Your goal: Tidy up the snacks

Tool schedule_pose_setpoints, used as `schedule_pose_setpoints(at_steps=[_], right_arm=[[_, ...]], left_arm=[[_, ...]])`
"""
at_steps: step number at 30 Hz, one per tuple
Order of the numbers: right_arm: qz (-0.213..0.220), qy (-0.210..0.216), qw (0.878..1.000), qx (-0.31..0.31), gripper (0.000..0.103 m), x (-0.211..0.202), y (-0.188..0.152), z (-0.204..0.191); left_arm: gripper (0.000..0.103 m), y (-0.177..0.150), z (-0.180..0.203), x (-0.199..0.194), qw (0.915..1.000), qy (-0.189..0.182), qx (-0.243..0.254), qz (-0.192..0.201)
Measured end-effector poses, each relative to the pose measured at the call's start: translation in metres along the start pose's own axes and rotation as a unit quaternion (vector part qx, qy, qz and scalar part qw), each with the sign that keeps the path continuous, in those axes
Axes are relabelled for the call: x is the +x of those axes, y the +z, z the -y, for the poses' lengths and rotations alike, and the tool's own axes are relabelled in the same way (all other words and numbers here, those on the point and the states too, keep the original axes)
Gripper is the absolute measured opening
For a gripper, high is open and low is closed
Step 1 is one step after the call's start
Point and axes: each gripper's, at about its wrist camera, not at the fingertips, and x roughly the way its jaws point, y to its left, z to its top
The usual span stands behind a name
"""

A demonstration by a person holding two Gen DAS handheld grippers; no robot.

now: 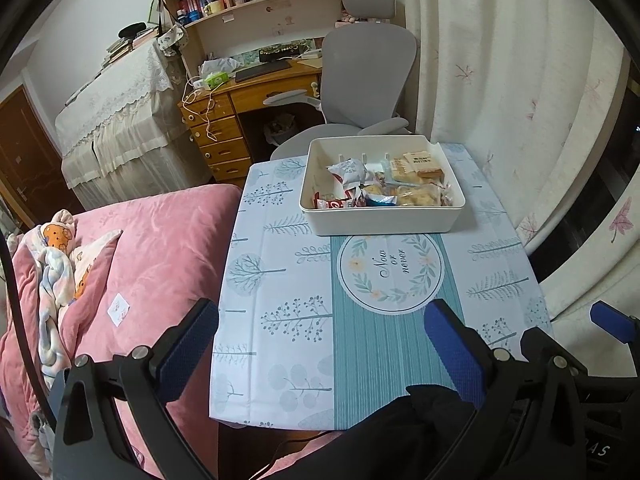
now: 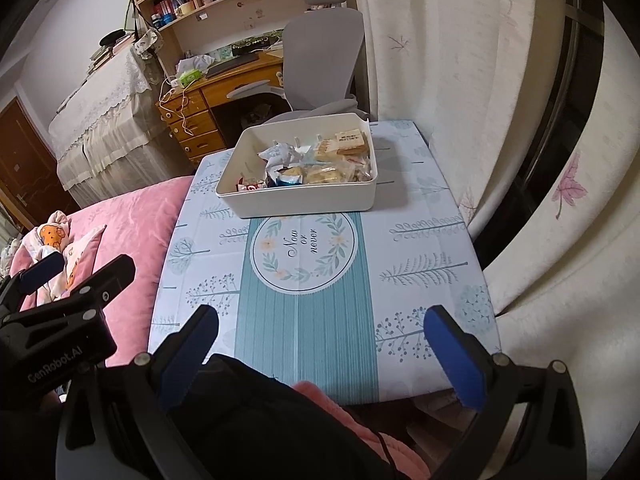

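Observation:
A cream plastic bin [image 1: 384, 220] [image 2: 304, 202] stands at the far end of the small table and holds several wrapped snacks [image 1: 416, 194] [image 2: 324, 174]: biscuit packs, pastries and a blue-wrapped one. My left gripper [image 1: 320, 344] hovers open over the table's near edge, well short of the bin, nothing between its blue pads. My right gripper [image 2: 322, 340] is likewise open and empty at the near edge. The right gripper's finger [image 1: 612, 322] shows at the right border of the left wrist view, and the left gripper's body [image 2: 60, 312] at the left of the right wrist view.
A tablecloth [image 1: 280, 280] with tree prints and a round "Now or never" motif [image 2: 302, 250] covers the table. A pink bed [image 1: 160, 240] lies left, curtains [image 1: 500, 80] right. A grey chair [image 1: 364, 76] and wooden desk [image 1: 248, 92] stand behind.

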Motion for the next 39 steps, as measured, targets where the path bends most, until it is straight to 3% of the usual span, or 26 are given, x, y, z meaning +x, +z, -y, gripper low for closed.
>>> schedule_pose_setpoints(at_steps=[39], right_arm=[[-0.023, 0.000, 1.000, -0.004, 0.103, 0.010, 0.003, 0.020]], left_arm=[[0.102, -0.002, 0.015, 0.006, 0.9998, 0.003, -0.007, -0.018]])
